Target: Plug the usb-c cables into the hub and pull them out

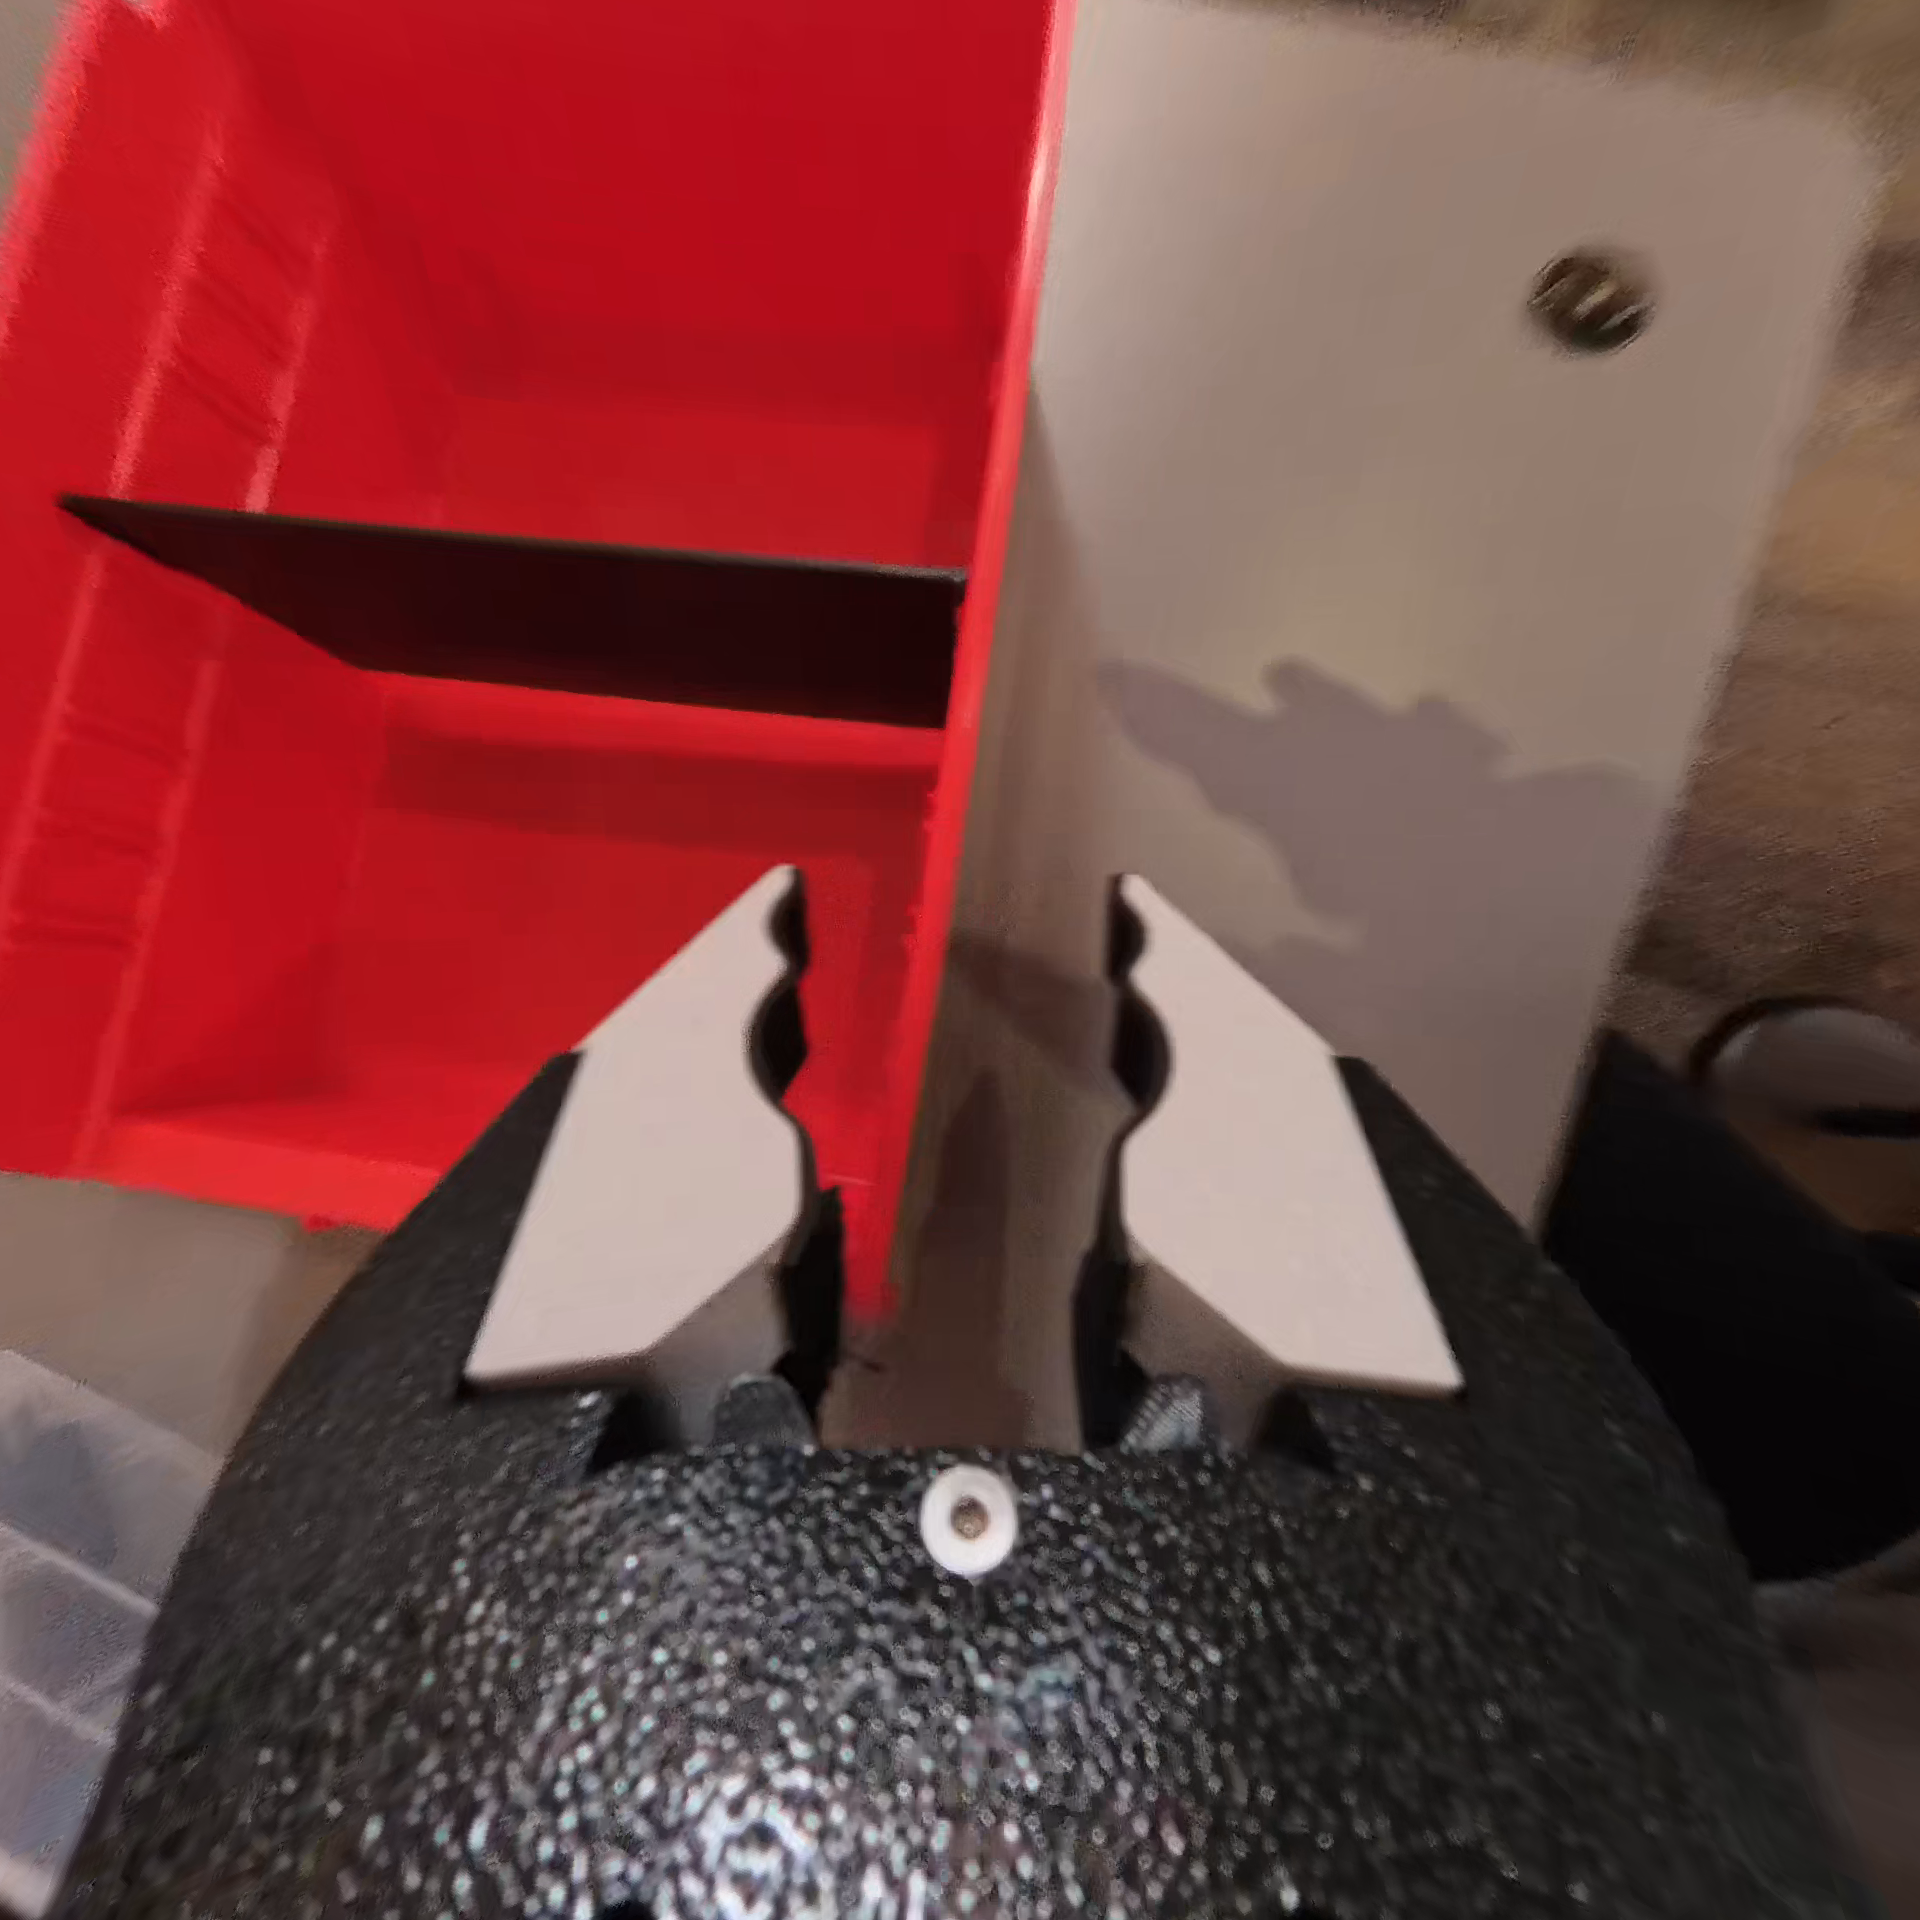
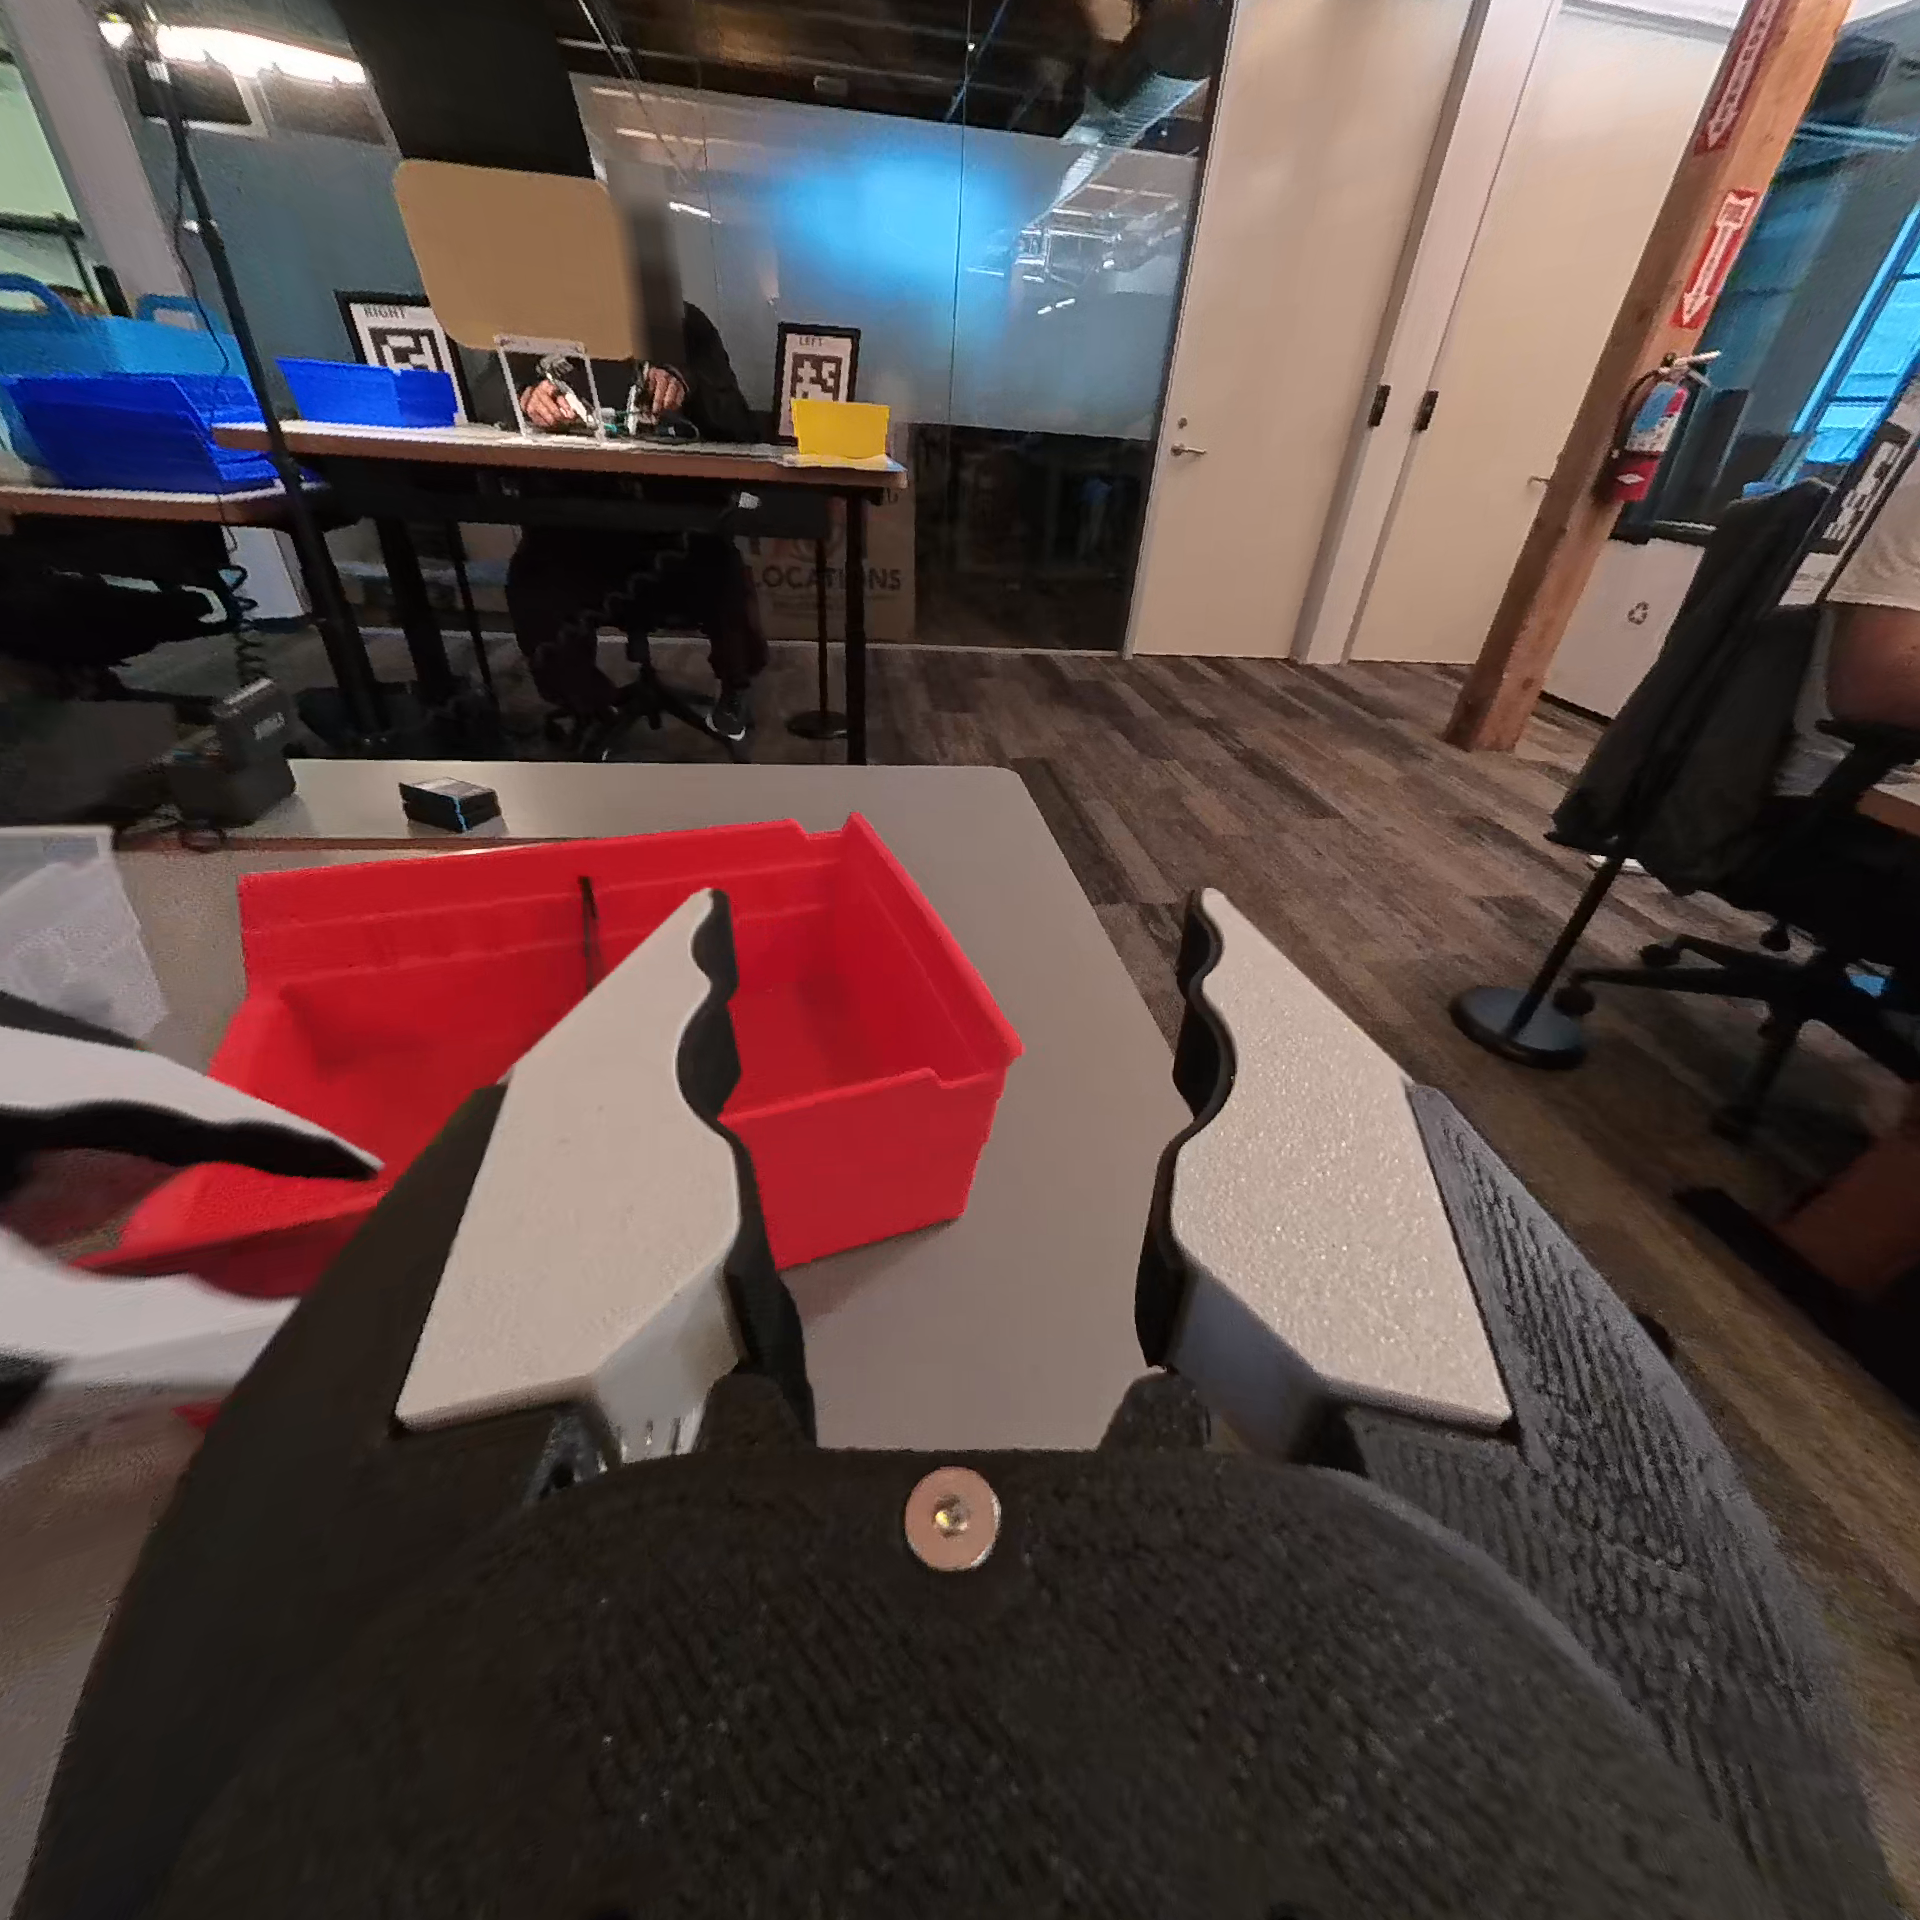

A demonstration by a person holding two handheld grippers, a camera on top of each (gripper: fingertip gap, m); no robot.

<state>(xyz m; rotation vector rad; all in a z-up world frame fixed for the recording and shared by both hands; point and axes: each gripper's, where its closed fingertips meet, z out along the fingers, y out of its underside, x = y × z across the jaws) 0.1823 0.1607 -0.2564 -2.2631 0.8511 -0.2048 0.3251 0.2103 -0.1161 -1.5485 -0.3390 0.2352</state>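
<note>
Red bin on grey worktop, black divider inside. Left gripper above bin's right wall, jaws spread, bare. Right gripper near bin's right corner, jaws spread wide, bare. Cables and hub unseen.

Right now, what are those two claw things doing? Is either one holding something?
Left gripper: open, holding nothing; it straddles the red bin's side wall without pressing on it.
Right gripper: open wide, holding nothing, above the grey table.
</note>
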